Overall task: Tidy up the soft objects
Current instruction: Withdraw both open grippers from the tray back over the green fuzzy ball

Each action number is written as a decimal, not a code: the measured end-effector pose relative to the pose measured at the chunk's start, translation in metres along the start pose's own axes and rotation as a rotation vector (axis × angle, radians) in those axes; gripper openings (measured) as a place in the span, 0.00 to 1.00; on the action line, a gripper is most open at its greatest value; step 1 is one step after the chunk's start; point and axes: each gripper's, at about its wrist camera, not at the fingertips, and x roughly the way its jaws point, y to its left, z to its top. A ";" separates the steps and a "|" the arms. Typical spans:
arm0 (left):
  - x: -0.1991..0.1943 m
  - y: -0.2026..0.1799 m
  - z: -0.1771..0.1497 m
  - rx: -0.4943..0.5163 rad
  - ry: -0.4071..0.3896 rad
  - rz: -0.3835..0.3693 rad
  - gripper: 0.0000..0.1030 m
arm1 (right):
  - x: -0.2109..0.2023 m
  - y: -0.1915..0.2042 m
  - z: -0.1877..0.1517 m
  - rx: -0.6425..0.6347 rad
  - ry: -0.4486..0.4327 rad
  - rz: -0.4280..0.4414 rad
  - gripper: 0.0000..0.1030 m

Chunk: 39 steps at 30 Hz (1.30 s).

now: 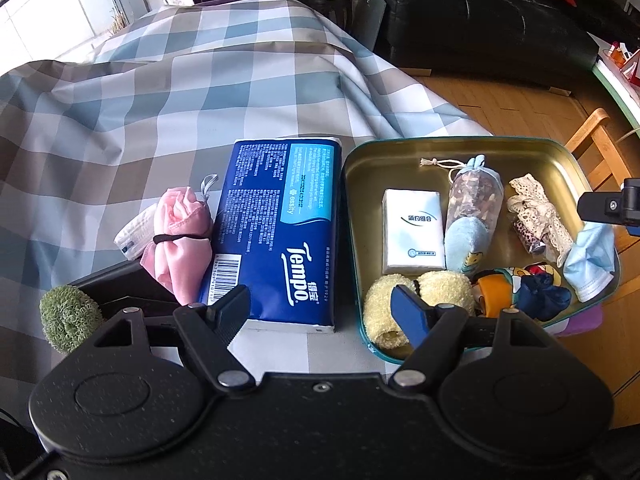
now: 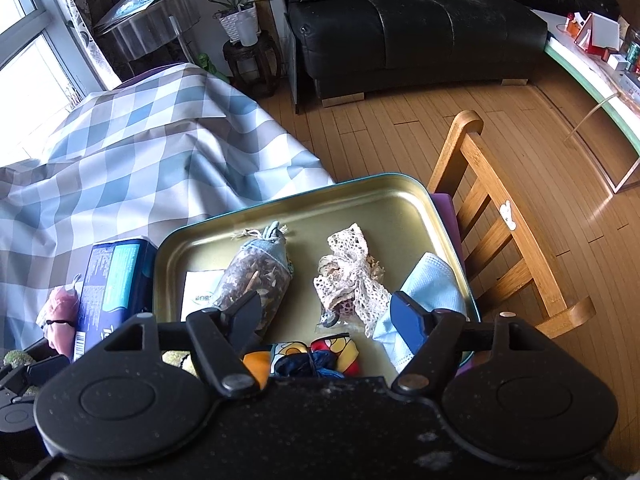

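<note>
A gold metal tray [image 1: 520, 152] holds a white tissue pack [image 1: 412, 230], a mesh sachet [image 1: 474, 196], a lace bundle [image 1: 538, 216], a blue face mask [image 1: 590, 260], yellow fuzzy socks [image 1: 416, 300] and a colourful cloth [image 1: 520, 284]. Left of it lie a blue Tempo tissue pack [image 1: 280, 232], a pink cloth bundle [image 1: 182, 240] and a green fuzzy ball [image 1: 68, 318]. My left gripper [image 1: 320, 312] is open and empty above the Tempo pack's near end. My right gripper [image 2: 324, 316] is open and empty over the tray [image 2: 280, 208], beside the mask [image 2: 424, 292] and lace bundle [image 2: 352, 280].
The checked tablecloth [image 1: 160, 100] covers the table. A wooden chair [image 2: 500, 216] stands right of the tray. A black sofa [image 2: 420, 28] and wooden floor lie beyond. A black object [image 1: 120, 284] sits by the green ball.
</note>
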 end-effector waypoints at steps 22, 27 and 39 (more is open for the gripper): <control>-0.030 0.071 -0.008 -0.101 -0.075 0.139 0.71 | 0.002 0.016 -0.010 -0.049 0.008 -0.014 0.70; -0.040 0.091 -0.011 -0.123 -0.099 0.188 0.71 | 0.006 0.023 -0.010 -0.070 0.017 -0.021 0.70; -0.052 0.143 -0.032 -0.202 -0.111 0.237 0.72 | 0.008 0.044 -0.021 -0.112 0.008 -0.009 0.72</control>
